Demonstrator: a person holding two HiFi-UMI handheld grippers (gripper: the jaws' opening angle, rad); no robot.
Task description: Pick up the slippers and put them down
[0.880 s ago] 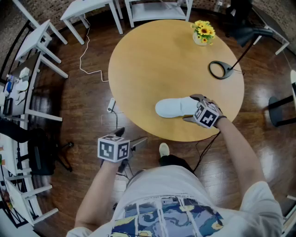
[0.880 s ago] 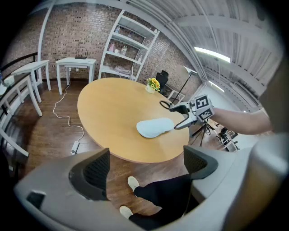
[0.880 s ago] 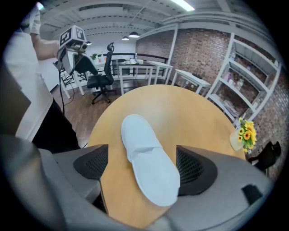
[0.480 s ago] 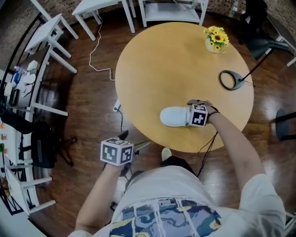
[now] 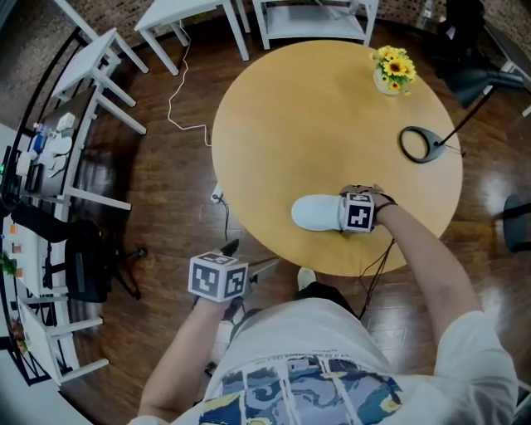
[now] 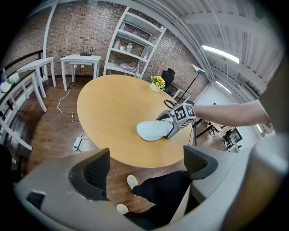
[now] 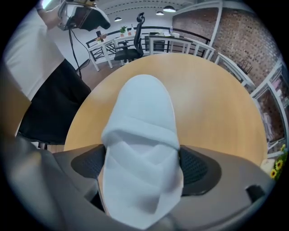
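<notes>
One white slipper (image 5: 314,212) lies flat on the round wooden table (image 5: 315,116), near its front edge, toe pointing left. My right gripper (image 5: 343,214) points steeply down over the slipper's heel end. In the right gripper view the slipper (image 7: 142,122) fills the gap of the right gripper (image 7: 142,168), whose jaws stand wide, one pad on each side of the heel. My left gripper (image 5: 228,254) hangs over the floor in front of the table. In its own view the left gripper (image 6: 146,169) is open with nothing between its jaws, and the slipper (image 6: 151,130) shows beyond.
A pot of yellow flowers (image 5: 392,68) and a black ring lamp (image 5: 419,143) stand at the table's far right. White side tables (image 5: 178,12) and a white cable (image 5: 178,108) lie on the floor to the left. The person's shoe (image 5: 305,278) is under the table edge.
My right gripper has moved left from beside the slipper's heel to over it, tipping downward. The slipper has stayed where it was on the table. The left gripper has barely moved.
</notes>
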